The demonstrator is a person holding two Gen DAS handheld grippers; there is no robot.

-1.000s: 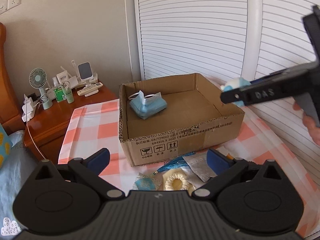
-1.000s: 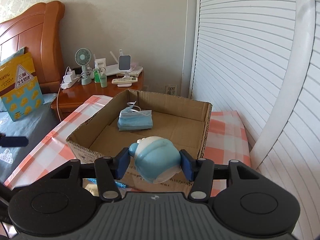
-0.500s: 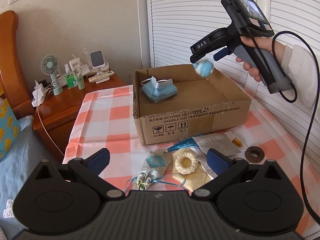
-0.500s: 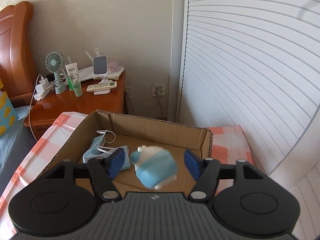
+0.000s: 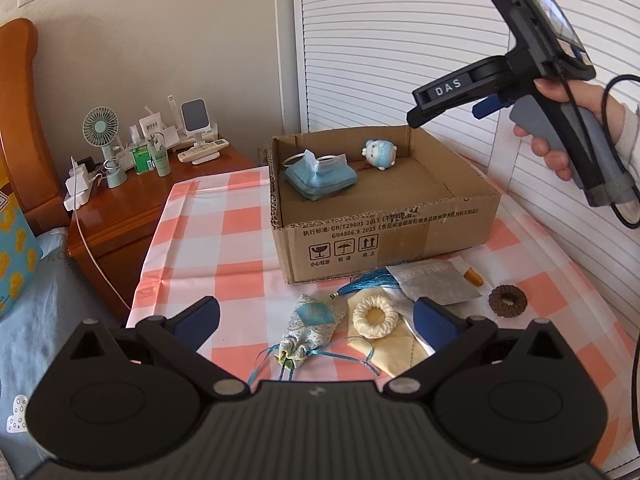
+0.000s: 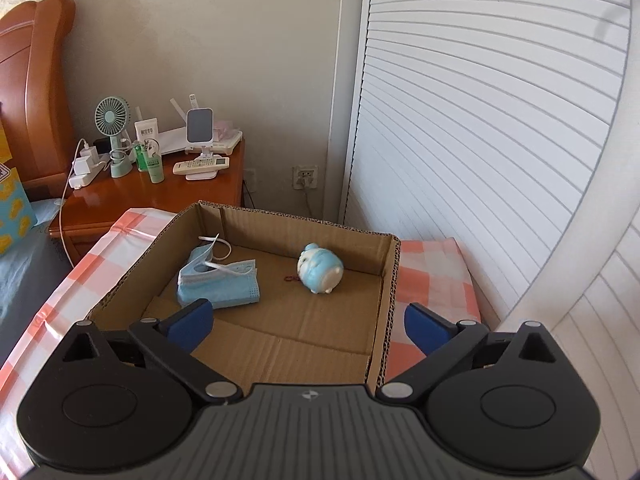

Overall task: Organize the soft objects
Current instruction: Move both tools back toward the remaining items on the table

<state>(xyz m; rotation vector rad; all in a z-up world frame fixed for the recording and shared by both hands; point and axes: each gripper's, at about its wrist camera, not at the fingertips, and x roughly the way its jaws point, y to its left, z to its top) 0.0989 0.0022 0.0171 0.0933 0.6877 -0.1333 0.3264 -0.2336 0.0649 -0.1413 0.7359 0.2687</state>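
A blue and white plush toy (image 6: 320,268) lies on its side in the cardboard box (image 6: 384,300), near the far wall and beside a stack of blue face masks (image 6: 218,282). My right gripper (image 6: 306,320) hangs above the box's near part. Its jaws are opening and nothing is between them. My left gripper (image 5: 316,316) is open and empty, above a patterned pouch (image 5: 320,312), a cream scrunchie (image 5: 376,316) and a yellow cloth (image 5: 396,350) in front of the box (image 5: 384,216). A brown scrunchie (image 5: 507,300), a blue tassel (image 5: 368,282) and a silver packet (image 5: 436,284) lie close by.
The box stands on a pink checked tablecloth (image 5: 208,240). To the left is a wooden nightstand (image 5: 132,200) with a small fan (image 5: 102,128), bottles and a remote, and beyond it a bed (image 5: 40,312). White louvred doors (image 5: 400,40) run behind and to the right.
The plush toy left the right gripper's jaws and dropped into the box. Those jaws spread wide and the gripper moved over the box. The left gripper's view has drawn back a little.
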